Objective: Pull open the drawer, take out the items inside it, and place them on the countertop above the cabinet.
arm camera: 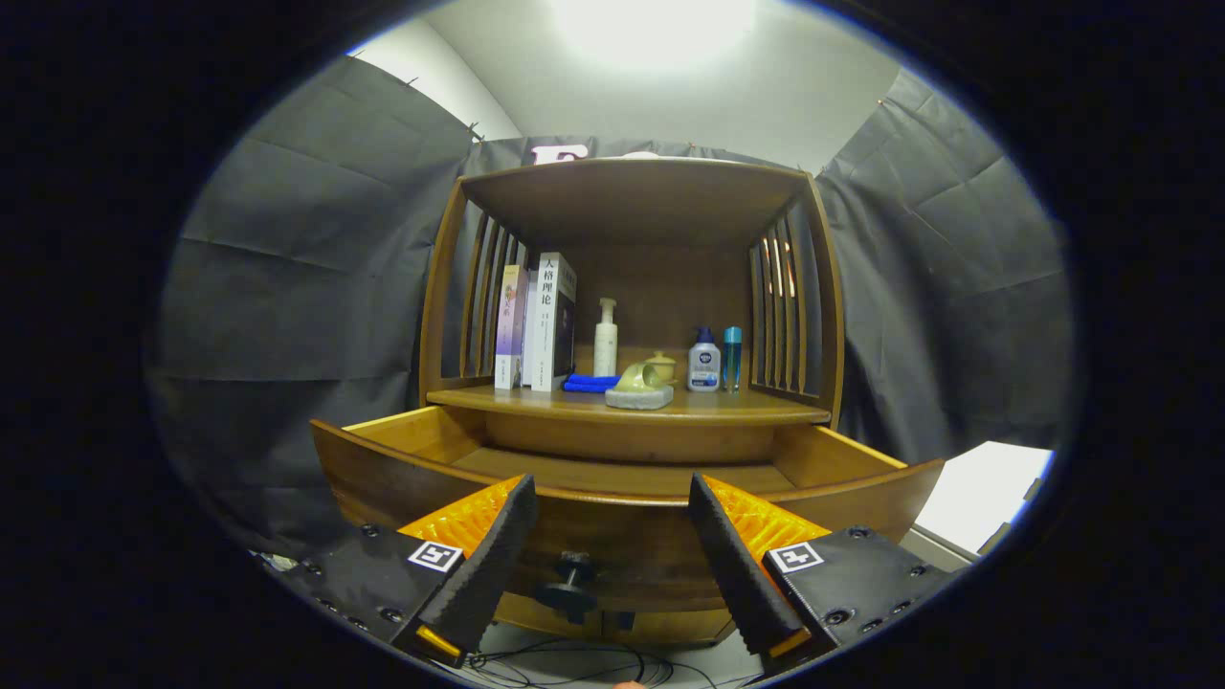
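Claw [605, 498] spread wide, gripping nothing; wooden drawer [622, 522] already out, just ahead. Stiff, probably heavy. Grab point: knob [571, 579] between fingers, low.

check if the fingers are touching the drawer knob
Apart. The gripper view shows the gripper open, its fingers spread wide to either side of the drawer knob, with bare drawer front showing between the knob and each finger.

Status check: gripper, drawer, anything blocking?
Gripper open, holding nothing. Drawer pulled out, its knob between the fingers; visible floor bare. Countertop already carries books, bottles, cloth. Nothing blocking.
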The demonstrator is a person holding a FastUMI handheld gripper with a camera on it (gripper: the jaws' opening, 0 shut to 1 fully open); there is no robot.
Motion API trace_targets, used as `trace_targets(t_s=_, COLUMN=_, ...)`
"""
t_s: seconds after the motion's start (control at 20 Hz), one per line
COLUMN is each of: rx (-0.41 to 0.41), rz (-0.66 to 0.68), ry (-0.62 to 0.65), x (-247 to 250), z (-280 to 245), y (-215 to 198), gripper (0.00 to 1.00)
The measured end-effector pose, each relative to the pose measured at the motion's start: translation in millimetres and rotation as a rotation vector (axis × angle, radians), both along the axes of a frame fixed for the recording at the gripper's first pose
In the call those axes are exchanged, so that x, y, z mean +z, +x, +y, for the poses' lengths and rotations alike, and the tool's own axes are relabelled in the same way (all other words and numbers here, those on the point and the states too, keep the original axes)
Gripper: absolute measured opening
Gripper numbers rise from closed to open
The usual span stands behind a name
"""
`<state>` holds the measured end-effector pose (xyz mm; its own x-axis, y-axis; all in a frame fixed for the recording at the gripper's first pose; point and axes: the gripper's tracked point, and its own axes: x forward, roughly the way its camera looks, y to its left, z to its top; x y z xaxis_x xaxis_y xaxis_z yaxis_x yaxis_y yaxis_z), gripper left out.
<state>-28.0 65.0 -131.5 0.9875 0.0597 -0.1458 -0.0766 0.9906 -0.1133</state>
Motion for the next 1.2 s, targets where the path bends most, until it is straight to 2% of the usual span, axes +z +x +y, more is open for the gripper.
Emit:
trace_targets(t_s=0.45, rx=-0.012, rz=0.11, ry=-0.011, x=-45.6, z=-4.5, y=-6.0, gripper=1.0)
trace_targets(t_s=0.9, rx=-0.037, rz=0.102, ry=-0.021, x=-49.7, z=-2.7, y=5.6, gripper=1.0)
trace_targets(t_s=1.2, rx=-0.082, rz=0.107, ry=-0.021, x=-50.1, z=-11.1, y=31.1, gripper=0.99)
